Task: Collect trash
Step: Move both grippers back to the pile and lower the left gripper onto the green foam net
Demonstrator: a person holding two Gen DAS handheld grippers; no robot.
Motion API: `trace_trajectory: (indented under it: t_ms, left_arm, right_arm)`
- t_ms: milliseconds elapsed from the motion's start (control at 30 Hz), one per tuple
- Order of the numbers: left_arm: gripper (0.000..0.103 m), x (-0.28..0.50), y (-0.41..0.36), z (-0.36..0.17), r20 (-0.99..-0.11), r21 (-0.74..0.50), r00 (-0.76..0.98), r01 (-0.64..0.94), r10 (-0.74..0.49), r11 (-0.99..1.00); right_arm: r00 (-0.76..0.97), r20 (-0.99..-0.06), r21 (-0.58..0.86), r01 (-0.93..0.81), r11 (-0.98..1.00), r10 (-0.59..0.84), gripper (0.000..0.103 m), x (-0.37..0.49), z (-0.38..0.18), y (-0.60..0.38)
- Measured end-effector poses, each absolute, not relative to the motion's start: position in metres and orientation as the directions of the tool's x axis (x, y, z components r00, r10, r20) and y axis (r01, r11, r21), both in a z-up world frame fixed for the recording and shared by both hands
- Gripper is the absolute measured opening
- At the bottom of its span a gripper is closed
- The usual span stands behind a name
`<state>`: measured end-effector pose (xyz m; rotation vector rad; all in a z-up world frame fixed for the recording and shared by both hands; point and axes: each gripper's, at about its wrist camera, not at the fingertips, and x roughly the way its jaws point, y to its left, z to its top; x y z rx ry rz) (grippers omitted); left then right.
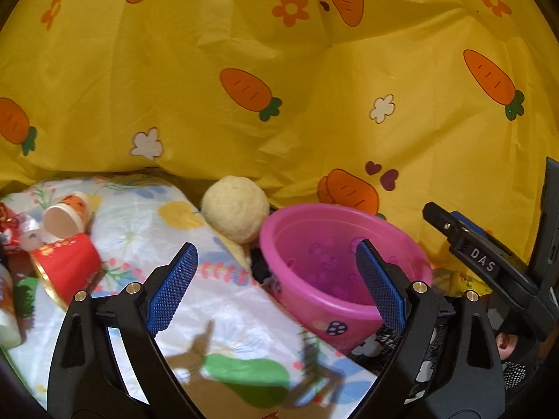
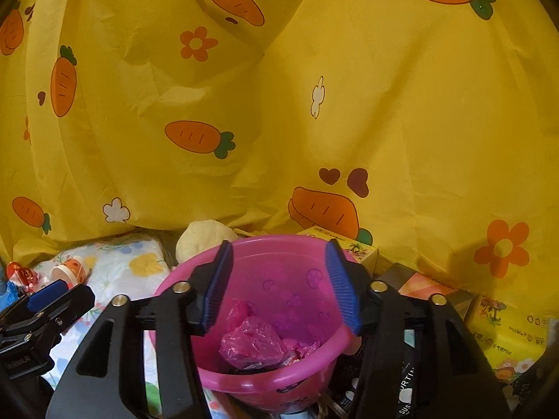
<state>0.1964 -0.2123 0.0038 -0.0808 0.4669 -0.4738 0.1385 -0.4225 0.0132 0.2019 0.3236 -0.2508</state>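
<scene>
Trash collection at the drop-off step. Right gripper (image 2: 279,286) hangs over the mouth of the pink bucket (image 2: 206,377), its jaws parted with nothing between the blue pads; a crumpled pink plastic bag (image 2: 255,344) lies loose at the bucket's bottom, directly beneath them, so the release appears complete. Left gripper (image 1: 276,286) is held just left of the bucket, jaws spread wide and empty above the floral-print cloth (image 1: 146,223) covering the tabletop. Remaining trash sits at the far left of that cloth: a red paper cup (image 1: 68,265) lying on its side, touching a smaller white-and-orange cup (image 1: 66,218), also tipped, with a red wrapper (image 1: 8,225) just beyond. A cream woolly ball (image 1: 236,207) rests behind the bucket against the yellow carrot-print curtain (image 1: 279,70). Next move, as judged: the left gripper swings left and closes on one tipped cup, taking its rim or wall without crushing it or knocking its neighbour.
</scene>
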Motion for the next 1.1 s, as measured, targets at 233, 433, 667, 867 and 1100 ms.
trace_trajectory:
  t_ms: [233,433,667,867,1100]
  left_arm:
    - [0.093,0.147,-0.142,0.004,-0.405,-0.096,0.885,0.209,-0.23,0.973]
    - [0.093,0.117,-0.077,-0.001,-0.434,-0.069,0.9,0.013,-0.042,0.998]
    - [0.093,0.09,-0.007,-0.012,-0.473,-0.064,0.877,-0.133,0.087,0.989]
    - [0.093,0.078,0.041,-0.013,-0.498,-0.079,0.852,-0.231,0.162,0.97]
    - [0.093,0.103,0.056,-0.027,-0.583,-0.134,0.809,-0.191,0.079,0.972]
  right_arm:
    - [0.943,-0.303,0.172,0.198,0.965,-0.139,0.085,0.113,0.018,-0.385]
    - [0.955,-0.297,0.162,0.077,0.984,-0.026,0.086,0.097,0.022,-0.336]
    - [0.946,-0.301,0.152,-0.074,0.986,0.117,0.086,0.087,0.017,-0.269]
    - [0.918,-0.336,0.149,-0.168,0.975,0.209,0.086,0.09,0.008,-0.224]
    - [0.902,-0.348,0.126,-0.225,0.966,0.255,0.086,0.091,0.007,-0.19]
